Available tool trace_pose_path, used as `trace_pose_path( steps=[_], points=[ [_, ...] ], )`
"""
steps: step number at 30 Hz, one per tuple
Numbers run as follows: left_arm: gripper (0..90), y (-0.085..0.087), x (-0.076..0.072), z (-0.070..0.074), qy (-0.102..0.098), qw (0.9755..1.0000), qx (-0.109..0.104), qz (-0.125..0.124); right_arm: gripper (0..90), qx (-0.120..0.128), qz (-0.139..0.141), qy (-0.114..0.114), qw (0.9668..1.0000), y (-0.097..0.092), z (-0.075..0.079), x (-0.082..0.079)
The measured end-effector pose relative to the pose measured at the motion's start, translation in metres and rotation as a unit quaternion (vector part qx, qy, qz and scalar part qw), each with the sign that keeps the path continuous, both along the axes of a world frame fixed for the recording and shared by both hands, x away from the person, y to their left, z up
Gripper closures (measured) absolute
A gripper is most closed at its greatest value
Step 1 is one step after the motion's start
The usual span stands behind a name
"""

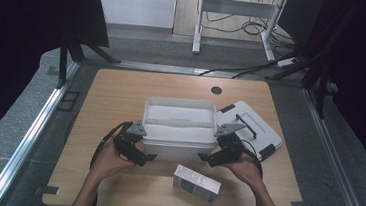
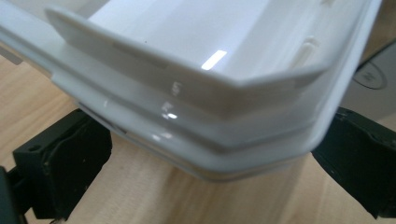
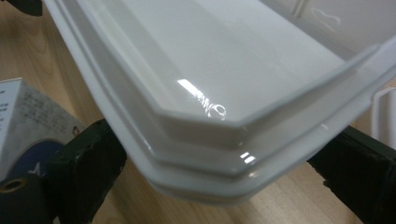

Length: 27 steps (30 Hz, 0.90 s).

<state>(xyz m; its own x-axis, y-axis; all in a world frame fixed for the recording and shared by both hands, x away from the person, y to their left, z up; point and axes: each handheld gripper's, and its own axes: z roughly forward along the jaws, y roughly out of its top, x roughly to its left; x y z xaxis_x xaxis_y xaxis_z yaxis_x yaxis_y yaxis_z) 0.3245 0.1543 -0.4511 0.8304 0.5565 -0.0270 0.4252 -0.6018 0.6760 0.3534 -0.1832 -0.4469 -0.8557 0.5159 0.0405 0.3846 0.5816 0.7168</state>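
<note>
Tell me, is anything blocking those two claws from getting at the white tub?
Nothing visible is. The left gripper sits at the tub's near left corner and the right gripper at its near right corner, each with jaws open around a corner. The small box lies nearer the person, out of the way.

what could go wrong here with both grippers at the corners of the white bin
1. The left gripper and right gripper each straddle a rounded near corner of the white bin with jaws wide, so a grip could slip off.
2. The small box lies close in front; pulling the bin back may shove it.
</note>
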Motion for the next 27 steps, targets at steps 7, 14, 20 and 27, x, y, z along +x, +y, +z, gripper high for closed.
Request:
trace_pose_path(
  steps=[7, 14, 20, 27],
  points=[
    [0.9, 0.002, -0.005, 0.001, 0.01, 0.9998, 0.009, -0.016, 4.9, -0.014, 0.009, 0.008, 0.9998, -0.002, 0.001, -0.006],
    [1.0, 0.023, -0.003, -0.002, 0.019, 0.9984, 0.044, -0.029, 0.0, -0.06, -0.019, 0.021, 0.9978, -0.017, -0.021, -0.011],
    [1.8, 0.045, 0.004, 0.004, 0.024, 0.9976, 0.054, -0.037, 0.0, -0.059, -0.041, 0.015, 0.9973, -0.03, -0.039, -0.017],
    [4.3, 0.068, 0.021, 0.02, 0.023, 0.9961, 0.079, -0.033, 1.4, -0.049, -0.057, 0.009, 0.9971, -0.043, -0.057, -0.024]
  ],
)
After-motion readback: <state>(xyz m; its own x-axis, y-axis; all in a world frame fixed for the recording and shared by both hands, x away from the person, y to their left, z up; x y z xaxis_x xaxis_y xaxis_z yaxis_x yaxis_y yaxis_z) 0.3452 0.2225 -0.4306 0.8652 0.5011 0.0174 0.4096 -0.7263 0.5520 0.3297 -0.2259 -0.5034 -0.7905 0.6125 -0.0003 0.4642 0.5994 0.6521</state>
